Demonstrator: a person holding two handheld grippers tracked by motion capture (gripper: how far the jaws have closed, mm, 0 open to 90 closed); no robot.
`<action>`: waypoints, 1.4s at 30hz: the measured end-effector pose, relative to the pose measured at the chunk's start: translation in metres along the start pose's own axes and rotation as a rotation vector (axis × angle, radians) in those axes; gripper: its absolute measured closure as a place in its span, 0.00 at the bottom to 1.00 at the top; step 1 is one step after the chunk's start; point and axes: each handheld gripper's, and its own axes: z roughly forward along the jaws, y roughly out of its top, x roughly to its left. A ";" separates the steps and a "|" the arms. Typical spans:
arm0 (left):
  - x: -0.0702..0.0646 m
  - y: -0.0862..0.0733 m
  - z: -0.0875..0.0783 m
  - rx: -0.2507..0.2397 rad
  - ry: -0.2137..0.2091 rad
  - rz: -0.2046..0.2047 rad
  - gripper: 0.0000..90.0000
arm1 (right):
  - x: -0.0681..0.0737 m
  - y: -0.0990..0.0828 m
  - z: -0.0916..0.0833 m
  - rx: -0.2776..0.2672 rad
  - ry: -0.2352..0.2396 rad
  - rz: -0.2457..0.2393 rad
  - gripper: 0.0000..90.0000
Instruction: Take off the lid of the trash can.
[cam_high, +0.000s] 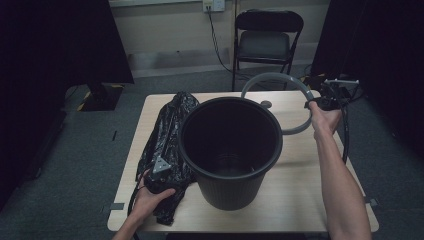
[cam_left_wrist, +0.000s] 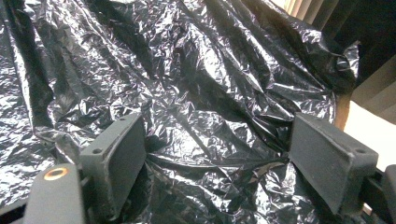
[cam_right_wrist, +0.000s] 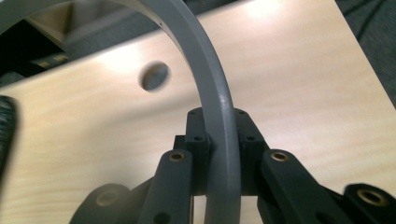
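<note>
A black bin (cam_high: 230, 150) stands upright in the middle of the wooden table (cam_high: 295, 190). A crumpled black plastic bag (cam_high: 167, 135) lies to its left. My left gripper (cam_high: 161, 176) rests on the bag's near end; in the left gripper view its jaws stand wide apart over the shiny bag (cam_left_wrist: 196, 93), and the pads (cam_left_wrist: 116, 158) press on nothing. My right gripper (cam_high: 320, 102) hangs at the table's far right, shut on a grey ring (cam_high: 290, 82) that is held above the table behind the bin. In the right gripper view the ring (cam_right_wrist: 210, 93) runs between the clamped jaws.
A black folding chair (cam_high: 267, 37) stands beyond the table's far edge, with cables on the floor beside it. A round cable hole (cam_right_wrist: 155, 75) is in the tabletop near the ring. Dark curtains hang at both sides.
</note>
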 end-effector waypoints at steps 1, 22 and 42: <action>0.000 0.000 0.000 0.001 0.000 0.002 0.21 | -0.008 -0.009 0.009 0.024 -0.015 0.012 0.89; 0.000 0.000 0.000 0.001 0.000 0.002 0.21 | -0.046 -0.047 0.059 0.150 -0.189 0.025 0.86; -0.001 0.000 0.000 -0.001 0.003 -0.007 0.21 | -0.048 -0.065 0.031 0.049 -0.179 -0.130 0.43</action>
